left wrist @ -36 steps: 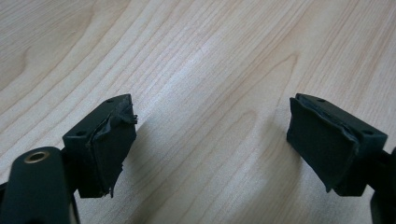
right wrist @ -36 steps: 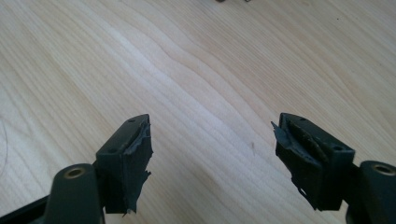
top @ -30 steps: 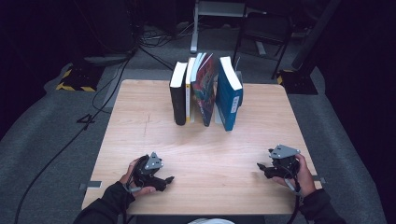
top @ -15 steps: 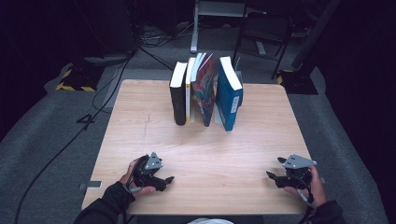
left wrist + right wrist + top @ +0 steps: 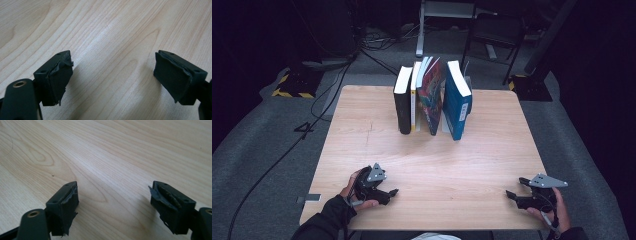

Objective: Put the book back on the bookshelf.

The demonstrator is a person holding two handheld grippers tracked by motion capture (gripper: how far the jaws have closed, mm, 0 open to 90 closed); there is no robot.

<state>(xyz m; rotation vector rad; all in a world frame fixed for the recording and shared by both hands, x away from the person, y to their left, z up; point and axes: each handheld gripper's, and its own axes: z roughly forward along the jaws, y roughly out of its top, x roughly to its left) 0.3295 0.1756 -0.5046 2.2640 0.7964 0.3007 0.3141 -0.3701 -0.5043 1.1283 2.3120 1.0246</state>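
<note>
- Left gripper (image 5: pixel 388 192) rests low on the table (image 5: pixel 452 165), jaws spread wide, empty.
- Right gripper (image 5: pixel 512 195) likewise gapes (nothing between).
- Books (image 5: pixel 432 97) stand well beyond both.

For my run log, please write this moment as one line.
left claw: open, empty, near table front edge | right claw: open, empty, front right | books: four upright in row at back, untouched
</note>
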